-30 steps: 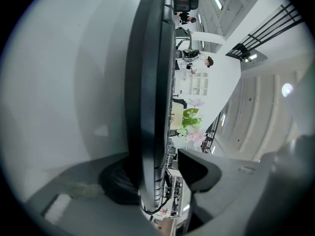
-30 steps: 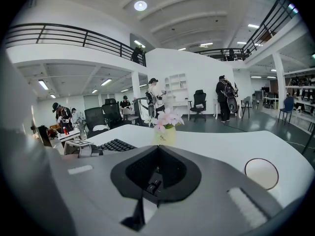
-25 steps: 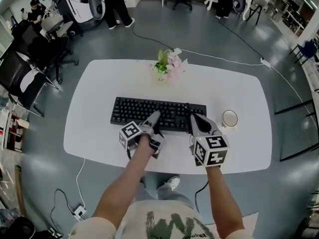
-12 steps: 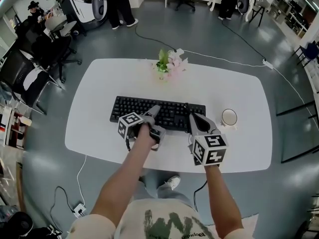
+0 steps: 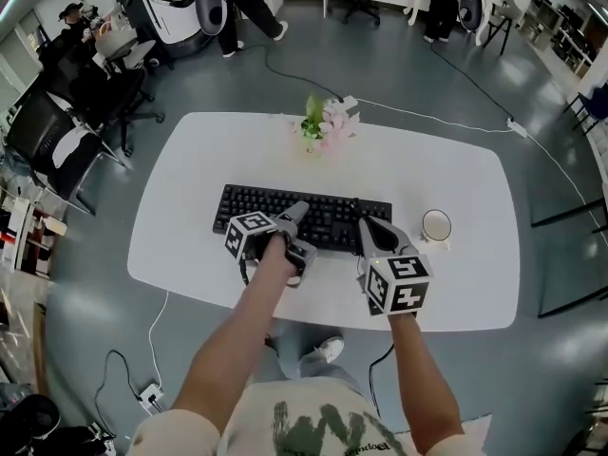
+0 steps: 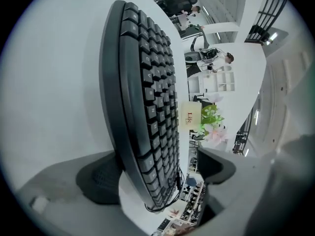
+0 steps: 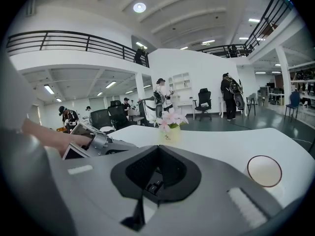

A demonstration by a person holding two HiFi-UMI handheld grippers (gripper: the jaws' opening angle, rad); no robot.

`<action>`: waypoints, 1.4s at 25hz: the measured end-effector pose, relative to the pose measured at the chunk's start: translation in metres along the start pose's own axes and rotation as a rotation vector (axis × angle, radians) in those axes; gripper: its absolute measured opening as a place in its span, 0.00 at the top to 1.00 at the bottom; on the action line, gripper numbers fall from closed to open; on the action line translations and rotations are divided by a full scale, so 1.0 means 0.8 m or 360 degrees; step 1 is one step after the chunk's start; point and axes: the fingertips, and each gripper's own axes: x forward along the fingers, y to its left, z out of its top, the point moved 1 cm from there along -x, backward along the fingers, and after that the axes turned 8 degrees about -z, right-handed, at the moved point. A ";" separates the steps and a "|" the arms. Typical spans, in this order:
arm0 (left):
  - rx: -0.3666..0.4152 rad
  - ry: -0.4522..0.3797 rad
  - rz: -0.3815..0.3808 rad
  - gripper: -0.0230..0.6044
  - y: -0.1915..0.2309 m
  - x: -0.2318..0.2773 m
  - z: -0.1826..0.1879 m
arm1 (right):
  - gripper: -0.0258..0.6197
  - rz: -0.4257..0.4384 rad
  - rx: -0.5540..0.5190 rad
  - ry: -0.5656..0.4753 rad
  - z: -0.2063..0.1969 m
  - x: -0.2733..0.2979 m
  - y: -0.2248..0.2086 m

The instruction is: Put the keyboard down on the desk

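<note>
The left gripper (image 5: 301, 232) has tipped its nose further down. Its jaws have just been opening, and the near edge of the keyboard (image 5: 271, 209) sits between them, clear of both pads.

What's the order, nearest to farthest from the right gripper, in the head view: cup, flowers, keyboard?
1. keyboard, at the right gripper's tip, reaching left.
2. cup, to its right.
3. flowers, at the desk's far edge.
</note>
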 end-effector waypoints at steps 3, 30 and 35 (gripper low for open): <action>-0.0014 0.0007 -0.0010 0.20 0.004 -0.004 -0.001 | 0.96 0.0002 -0.0003 -0.0002 0.001 0.001 0.001; 0.1467 0.0148 -0.0199 0.52 -0.140 -0.093 0.064 | 0.96 -0.0153 -0.0064 -0.0116 0.067 -0.020 0.039; 0.1887 0.0190 -0.0280 0.61 -0.184 -0.106 0.069 | 0.96 -0.0181 -0.0065 -0.0146 0.084 -0.020 0.037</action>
